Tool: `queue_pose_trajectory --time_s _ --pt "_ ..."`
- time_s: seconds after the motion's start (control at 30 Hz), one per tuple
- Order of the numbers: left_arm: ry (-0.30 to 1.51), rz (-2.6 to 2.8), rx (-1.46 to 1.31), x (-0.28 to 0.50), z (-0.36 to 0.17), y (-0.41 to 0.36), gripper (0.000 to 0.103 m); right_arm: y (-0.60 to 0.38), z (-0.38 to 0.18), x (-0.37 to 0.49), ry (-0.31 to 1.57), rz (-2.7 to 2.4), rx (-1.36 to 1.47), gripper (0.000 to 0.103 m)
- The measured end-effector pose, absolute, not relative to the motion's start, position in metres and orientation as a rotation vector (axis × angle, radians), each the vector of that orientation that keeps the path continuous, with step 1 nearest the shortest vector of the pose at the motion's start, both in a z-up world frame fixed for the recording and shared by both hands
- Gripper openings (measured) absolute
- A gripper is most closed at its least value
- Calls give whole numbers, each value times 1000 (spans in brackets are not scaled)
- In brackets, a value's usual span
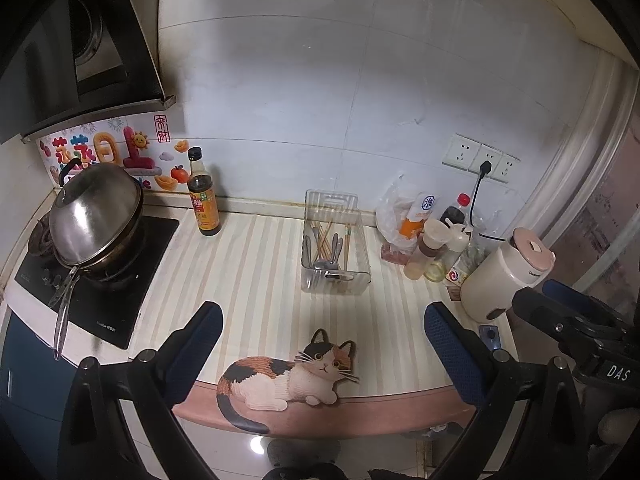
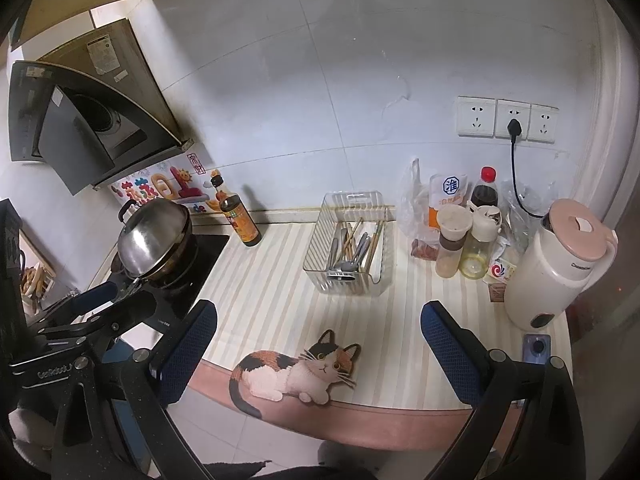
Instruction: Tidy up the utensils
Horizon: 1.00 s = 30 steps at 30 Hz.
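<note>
Both my left gripper (image 1: 322,350) and right gripper (image 2: 318,346) are wide open and hold nothing, above the striped mat's (image 1: 256,280) front edge. The spoons and chopsticks (image 2: 352,246) lie in the clear plastic basket (image 2: 384,236), near the wall.
</note>
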<state>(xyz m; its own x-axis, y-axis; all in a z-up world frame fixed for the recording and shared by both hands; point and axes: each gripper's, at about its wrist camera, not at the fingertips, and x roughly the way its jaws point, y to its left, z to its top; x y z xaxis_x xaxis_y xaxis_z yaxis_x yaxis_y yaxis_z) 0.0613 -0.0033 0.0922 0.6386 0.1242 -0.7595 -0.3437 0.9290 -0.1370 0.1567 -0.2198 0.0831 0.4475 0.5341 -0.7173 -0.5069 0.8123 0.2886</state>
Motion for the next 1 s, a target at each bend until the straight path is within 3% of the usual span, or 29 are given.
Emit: queue_pose_trajectory --time_s 1.0 --pt "839 266 -292 67 92 -1 103 -208 83 164 907 669 -7 103"
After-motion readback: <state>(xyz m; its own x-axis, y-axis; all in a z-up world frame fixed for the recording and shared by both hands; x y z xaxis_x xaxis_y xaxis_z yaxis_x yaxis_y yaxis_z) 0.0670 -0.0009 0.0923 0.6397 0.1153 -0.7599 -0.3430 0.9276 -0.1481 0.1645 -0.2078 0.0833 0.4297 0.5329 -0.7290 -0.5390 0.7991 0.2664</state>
